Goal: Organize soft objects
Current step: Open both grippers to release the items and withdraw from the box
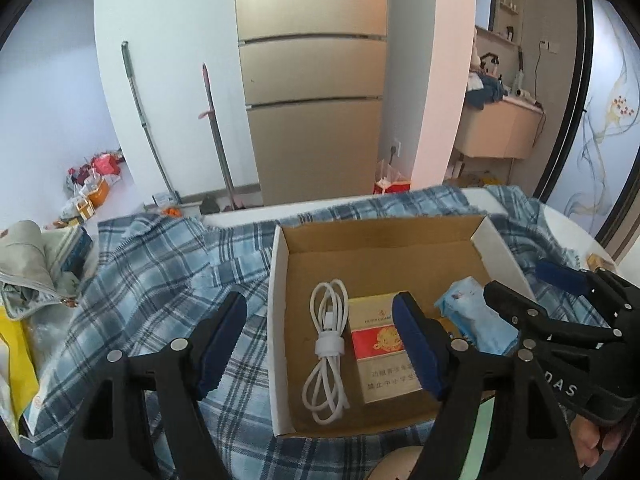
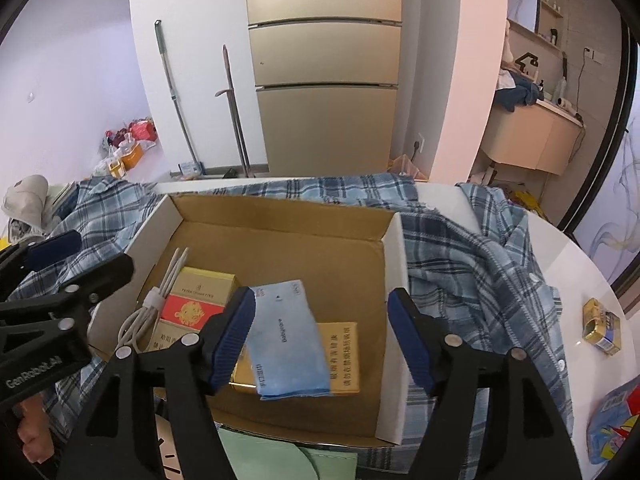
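Note:
An open cardboard box (image 1: 280, 320) (image 2: 394, 312) lies on a blue plaid shirt (image 1: 160, 264) (image 2: 472, 276) spread over the white table. Inside it lie a coiled white cable (image 1: 326, 348) (image 2: 140, 320), a gold and red carton (image 1: 380, 344) (image 2: 192, 304), a second gold carton (image 2: 340, 356) and a light blue tissue pack (image 1: 476, 312) (image 2: 286, 340). My left gripper (image 1: 320, 344) is open and empty over the box's left wall. My right gripper (image 2: 320, 340) is open above the tissue pack, holding nothing; it also shows in the left wrist view (image 1: 520, 284).
A small gold packet (image 2: 602, 326) and a blue printed bag (image 2: 612, 420) lie on the white table (image 2: 560, 248) at right. A grey pouch (image 1: 28, 276) and yellow bag (image 1: 16, 360) sit at left. A green sheet (image 2: 288, 460) lies in front of the box. A fridge (image 1: 312, 92) stands behind.

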The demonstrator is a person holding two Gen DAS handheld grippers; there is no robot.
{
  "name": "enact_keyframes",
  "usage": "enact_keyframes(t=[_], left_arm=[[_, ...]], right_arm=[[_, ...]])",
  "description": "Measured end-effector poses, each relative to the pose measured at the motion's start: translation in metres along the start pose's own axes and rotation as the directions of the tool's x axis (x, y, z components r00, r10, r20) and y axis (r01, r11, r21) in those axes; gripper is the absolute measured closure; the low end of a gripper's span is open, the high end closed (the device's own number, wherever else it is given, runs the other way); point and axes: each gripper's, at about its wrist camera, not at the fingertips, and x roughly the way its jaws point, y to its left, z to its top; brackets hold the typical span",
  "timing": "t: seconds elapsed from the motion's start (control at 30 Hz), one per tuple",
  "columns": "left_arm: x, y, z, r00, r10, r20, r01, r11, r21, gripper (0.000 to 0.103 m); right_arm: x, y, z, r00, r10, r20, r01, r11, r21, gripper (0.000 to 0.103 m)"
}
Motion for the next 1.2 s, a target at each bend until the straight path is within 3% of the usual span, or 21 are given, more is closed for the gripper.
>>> enact_keyframes(t=[0.23, 0.4, 0.7, 0.83, 1.0, 1.1, 1.2], left_arm=[[-0.049, 0.001, 0.011, 0.994, 0.002, 0.107, 0.0, 1.0, -0.021, 0.026], [-0.105, -0.005, 0.017, 0.975, 0.011, 0.221, -0.009, 1.0, -0.009, 0.026], [-0.202, -0.017, 0.007, 0.922, 0.0, 0.388, 0.001, 1.0, -0.001, 0.025], [-0.237, -0.022, -0.007, 0.887, -0.003, 0.462, 0.0, 1.0, 0.006, 0.016], [-0.264, -0.023, -0.023, 0.856, -0.006, 0.517, 0.005, 1.0, 0.002, 0.014], [-0.272, -0.024, -0.032, 0.845, -0.022, 0.534, 0.023, 1.0, 0.006, 0.0], [-0.277, -0.027, -0.043, 0.83, -0.005, 0.558, -0.003, 1.0, 0.014, 0.0]], right_arm=[[-0.034, -0.006, 0.012, 0.996, -0.005, 0.085, 0.004, 1.0, 0.016, 0.035], [-0.078, -0.007, 0.021, 0.983, -0.021, 0.183, 0.019, 1.0, 0.011, 0.035], [-0.16, -0.001, 0.012, 0.938, -0.031, 0.344, 0.04, 0.999, -0.019, 0.021], [-0.189, 0.001, 0.0, 0.916, -0.026, 0.4, 0.041, 0.999, -0.029, 0.013], [-0.212, 0.002, -0.015, 0.89, -0.024, 0.456, 0.042, 0.999, -0.03, 0.002], [-0.224, 0.002, -0.027, 0.86, -0.05, 0.507, 0.06, 0.998, -0.002, 0.001], [-0.229, 0.0, -0.035, 0.842, -0.061, 0.535, 0.07, 0.998, 0.002, 0.001]])
